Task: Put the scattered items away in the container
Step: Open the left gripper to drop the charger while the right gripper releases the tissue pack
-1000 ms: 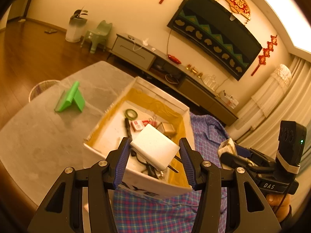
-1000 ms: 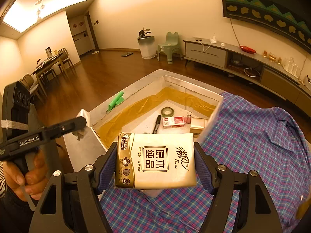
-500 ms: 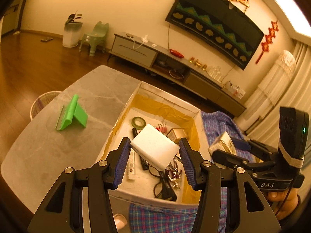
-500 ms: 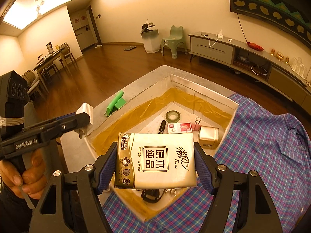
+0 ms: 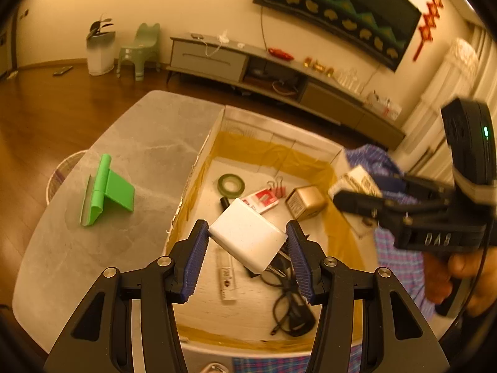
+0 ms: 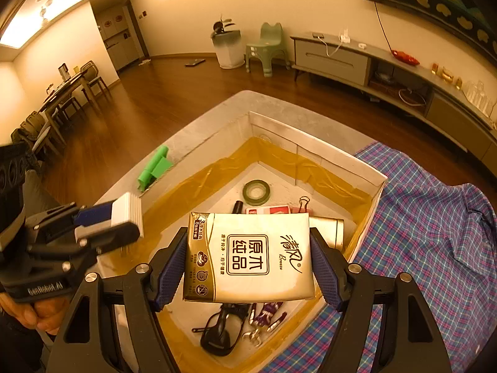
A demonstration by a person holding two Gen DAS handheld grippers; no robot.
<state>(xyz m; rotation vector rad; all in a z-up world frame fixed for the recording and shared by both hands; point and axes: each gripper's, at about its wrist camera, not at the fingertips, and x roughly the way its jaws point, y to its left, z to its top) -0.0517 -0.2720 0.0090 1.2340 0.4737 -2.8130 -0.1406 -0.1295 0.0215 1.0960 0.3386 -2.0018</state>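
Living-room table (image 5: 62,248) bearing open box (image 5: 279,136). Left tool (image 5: 247,247) clamped on white charger block (image 5: 248,236), stiff, light, smooth; held corner-down over box. Right tool (image 6: 248,264) clamped across tissue pack (image 6: 248,255), soft, crushable; long axis jaw to jaw, over box.

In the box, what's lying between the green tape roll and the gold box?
In the left wrist view, between the green tape roll and the gold box lie a red-and-white card pack and pink binder clips.
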